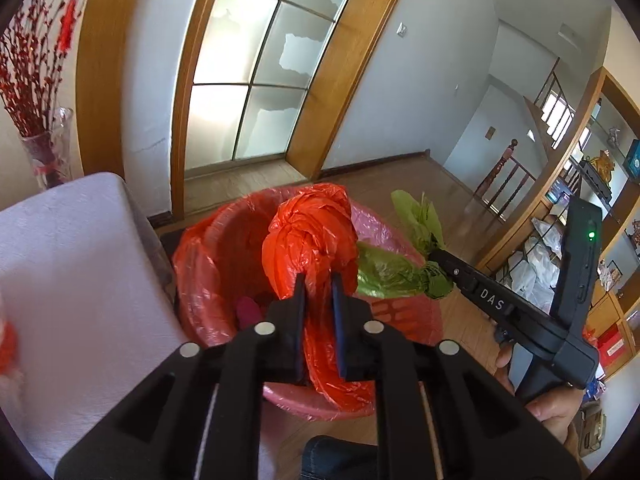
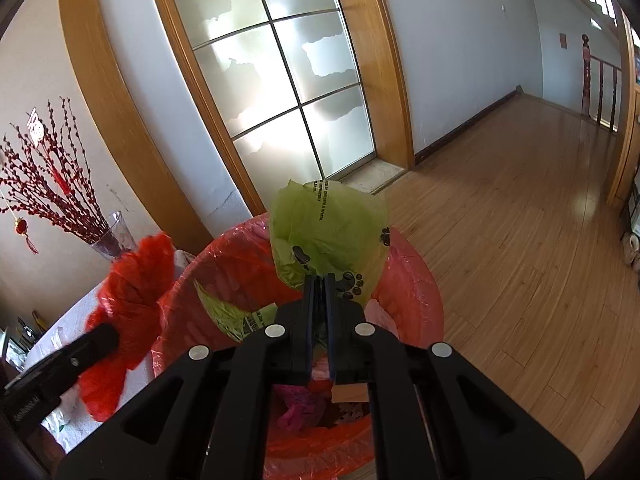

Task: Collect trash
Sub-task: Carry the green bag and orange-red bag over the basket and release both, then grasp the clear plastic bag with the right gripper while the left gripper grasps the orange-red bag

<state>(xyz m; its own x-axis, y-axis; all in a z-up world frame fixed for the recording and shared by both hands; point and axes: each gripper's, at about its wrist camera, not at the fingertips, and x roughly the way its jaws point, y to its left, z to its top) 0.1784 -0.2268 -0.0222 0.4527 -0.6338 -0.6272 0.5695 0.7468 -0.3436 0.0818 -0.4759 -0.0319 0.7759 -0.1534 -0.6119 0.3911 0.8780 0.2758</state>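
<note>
Left tool (image 1: 318,280): clamped on a bunched red plastic bag (image 1: 308,240), the film pinched between the fingers with a narrow gap left; held over the bin mouth, presumably so the bag falls inside once let go.
Right tool (image 2: 319,280): clamped on a crumpled green bag printed with paw marks (image 2: 328,228), fingers nearly together on the thin film; poised above the same opening, most likely for the same reason.
Bin (image 1: 404,312): pink basket lined with a red plastic liner (image 1: 208,264), standing on the wooden floor (image 2: 520,240) just beside the near corner of the bench (image 1: 72,264); liner folded over the rim, likely to catch loose scraps and lift out later.
Contents: pink scraps and a brown piece (image 2: 352,394) visible at the bottom in the right wrist view; plenty of room left, by the look of it.
Bench: covered with a pale cloth; a glass vase of red twigs (image 2: 108,236) at its far edge, well apart from both bags.
Grip choice: both bags taken by a gathered fold, not the body, probably because loose film gives nothing firmer to pinch.
Stage: trash carried to the bin, not yet dropped.
Risk: light film may cling to the pads or drift over the rim onto the floor.
Hand: part of a hand (image 1: 556,412) on the right tool's handle in the left wrist view.
</note>
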